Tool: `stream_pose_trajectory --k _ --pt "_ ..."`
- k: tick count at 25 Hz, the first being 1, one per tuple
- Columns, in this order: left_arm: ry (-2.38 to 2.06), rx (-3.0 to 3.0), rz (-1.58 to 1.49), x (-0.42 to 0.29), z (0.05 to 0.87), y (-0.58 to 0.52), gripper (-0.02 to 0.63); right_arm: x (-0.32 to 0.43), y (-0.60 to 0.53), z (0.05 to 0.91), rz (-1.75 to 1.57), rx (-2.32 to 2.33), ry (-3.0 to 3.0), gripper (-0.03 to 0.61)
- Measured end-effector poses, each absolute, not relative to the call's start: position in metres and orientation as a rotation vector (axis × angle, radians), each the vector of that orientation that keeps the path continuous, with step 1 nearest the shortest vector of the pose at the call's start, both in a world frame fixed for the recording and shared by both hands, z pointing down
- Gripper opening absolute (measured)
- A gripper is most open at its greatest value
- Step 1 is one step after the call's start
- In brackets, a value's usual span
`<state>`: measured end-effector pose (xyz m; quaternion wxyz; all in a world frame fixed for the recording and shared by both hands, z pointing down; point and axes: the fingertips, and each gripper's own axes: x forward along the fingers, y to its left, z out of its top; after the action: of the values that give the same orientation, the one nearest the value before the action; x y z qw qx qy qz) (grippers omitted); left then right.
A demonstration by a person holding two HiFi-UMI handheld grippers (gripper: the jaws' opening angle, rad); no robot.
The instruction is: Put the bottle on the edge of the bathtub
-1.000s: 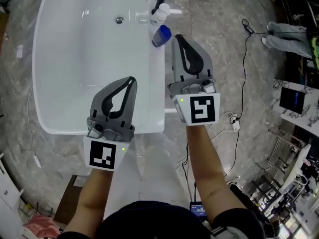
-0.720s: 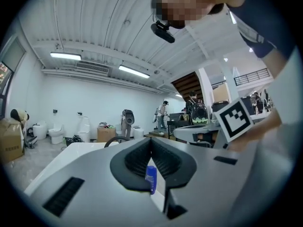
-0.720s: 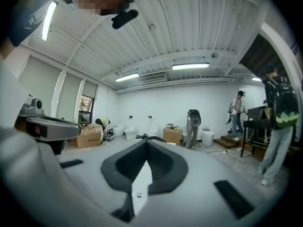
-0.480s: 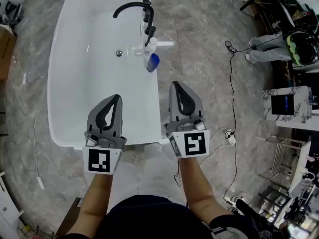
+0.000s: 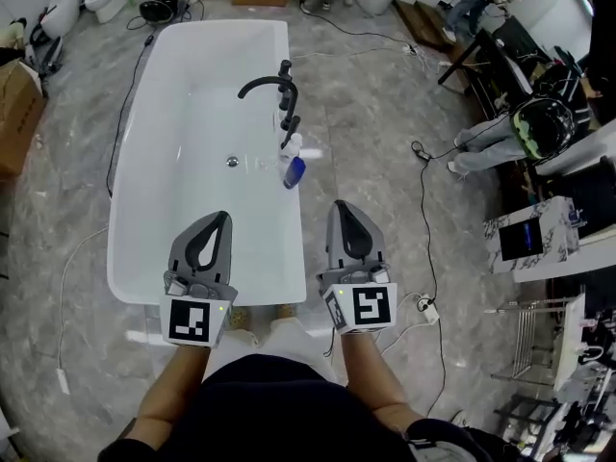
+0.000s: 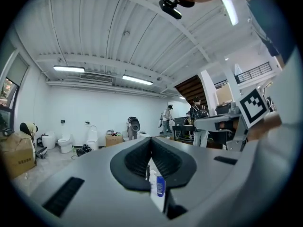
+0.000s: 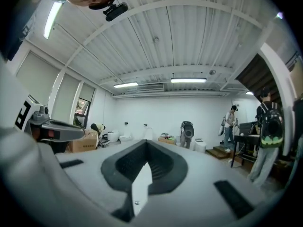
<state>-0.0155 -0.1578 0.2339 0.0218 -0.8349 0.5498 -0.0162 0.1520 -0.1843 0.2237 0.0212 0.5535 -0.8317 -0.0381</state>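
The blue-labelled bottle (image 5: 294,171) stands on the right rim of the white bathtub (image 5: 135,248), beside a white pump bottle (image 5: 293,144) and the black faucet (image 5: 269,87). Both grippers are well back from it, at the tub's near end. My left gripper (image 5: 216,219) is over the near rim, shut and empty. My right gripper (image 5: 341,208) is just right of the tub over the floor, shut and empty. In the left gripper view the bottle (image 6: 160,185) shows far off through the slit under the closed jaws. The right gripper view shows only the tub's white surface (image 7: 140,189) there.
A cardboard box (image 5: 17,114) lies left of the tub, with toilets and gear beyond its far end. Cables and a power strip (image 5: 426,308) cross the marble floor on the right. A person (image 5: 500,128) with a helmet stands near tables at the right.
Both grippers have drawn back from the bottle toward the tub's near end and risen. The bottle stays on the rim, now much farther from the right gripper. The head view takes in more of the room.
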Motion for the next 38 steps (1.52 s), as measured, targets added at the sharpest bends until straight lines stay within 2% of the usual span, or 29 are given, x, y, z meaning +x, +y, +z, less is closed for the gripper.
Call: stream_pose_trajectory --k 13,38 --pt "1.716 -2.480 0.064 -0.082 0.193 -0.088 0.003 0.074 -0.102 0.178 -0.255 1.616 -2.724 0.002" --pt "1.716 -2.392 0.173 -0.109 0.172 -0.055 0.003 0.037 -0.075 0.173 -0.301 1.530 -2.773 0.002"
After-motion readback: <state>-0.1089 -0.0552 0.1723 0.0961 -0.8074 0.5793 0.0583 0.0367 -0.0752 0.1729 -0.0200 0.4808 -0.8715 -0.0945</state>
